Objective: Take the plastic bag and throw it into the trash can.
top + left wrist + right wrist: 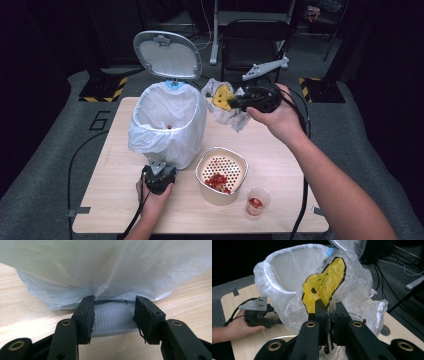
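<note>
High view: the right gripper [239, 103], at one o'clock from the lined bin [169, 125], pinches a clear bag with a yellow-and-black patch [223, 98]; a "6" [100, 120] marks the floor at nine o'clock. 
Left gripper view: the left gripper [113, 315] clamps the bin's grey pedal [113, 318]. 
Right gripper view: the patch's print is unreadable.

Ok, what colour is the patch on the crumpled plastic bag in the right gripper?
Yellow with black edging, on the clear crumpled plastic bag; clearest in the right gripper view.
</note>
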{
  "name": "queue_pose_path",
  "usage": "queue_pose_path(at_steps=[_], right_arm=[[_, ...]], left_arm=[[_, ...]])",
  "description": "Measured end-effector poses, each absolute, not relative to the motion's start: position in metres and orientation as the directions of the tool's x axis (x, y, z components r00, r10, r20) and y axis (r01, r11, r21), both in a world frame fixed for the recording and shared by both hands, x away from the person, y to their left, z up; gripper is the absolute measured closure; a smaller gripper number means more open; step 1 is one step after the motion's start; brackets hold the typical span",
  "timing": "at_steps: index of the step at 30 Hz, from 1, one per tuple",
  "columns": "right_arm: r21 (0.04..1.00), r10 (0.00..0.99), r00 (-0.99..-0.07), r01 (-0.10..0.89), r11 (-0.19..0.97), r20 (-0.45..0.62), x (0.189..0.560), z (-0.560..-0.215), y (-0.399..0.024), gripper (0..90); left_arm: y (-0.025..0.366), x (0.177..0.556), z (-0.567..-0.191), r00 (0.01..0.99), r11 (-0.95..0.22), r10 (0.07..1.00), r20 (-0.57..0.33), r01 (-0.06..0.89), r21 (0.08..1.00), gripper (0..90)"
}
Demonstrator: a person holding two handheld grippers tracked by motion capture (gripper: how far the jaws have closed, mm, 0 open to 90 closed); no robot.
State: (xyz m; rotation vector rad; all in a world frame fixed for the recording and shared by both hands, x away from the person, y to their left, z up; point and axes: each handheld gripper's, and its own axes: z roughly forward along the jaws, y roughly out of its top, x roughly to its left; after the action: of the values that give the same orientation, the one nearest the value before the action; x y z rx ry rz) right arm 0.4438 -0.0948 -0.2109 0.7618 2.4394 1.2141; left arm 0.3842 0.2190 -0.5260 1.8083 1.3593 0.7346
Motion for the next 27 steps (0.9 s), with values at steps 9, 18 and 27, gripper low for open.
queue_pose_path(at_steps=[9,18,27], right_arm=[[0.811,0.5,-0.863,0.242,0.533,-0.071,0.441,-0.195,-0.044,84.8],[0.805,0.477,-0.877,0.24,0.543,-0.061,0.448,-0.197,-0.007,84.8],[0.803,0.485,-0.874,0.258,0.537,-0.044,0.461,-0.205,0.017,84.6]], left_arm=[[0.219,0.384,-0.525,0.277,-0.163,0.961,0.008,0.541,0.825,50.5],[0.219,0.384,-0.525,0.277,-0.163,0.961,0.007,0.542,0.824,50.5],[0.219,0.384,-0.525,0.28,-0.158,0.96,-0.001,0.545,0.823,50.5]])
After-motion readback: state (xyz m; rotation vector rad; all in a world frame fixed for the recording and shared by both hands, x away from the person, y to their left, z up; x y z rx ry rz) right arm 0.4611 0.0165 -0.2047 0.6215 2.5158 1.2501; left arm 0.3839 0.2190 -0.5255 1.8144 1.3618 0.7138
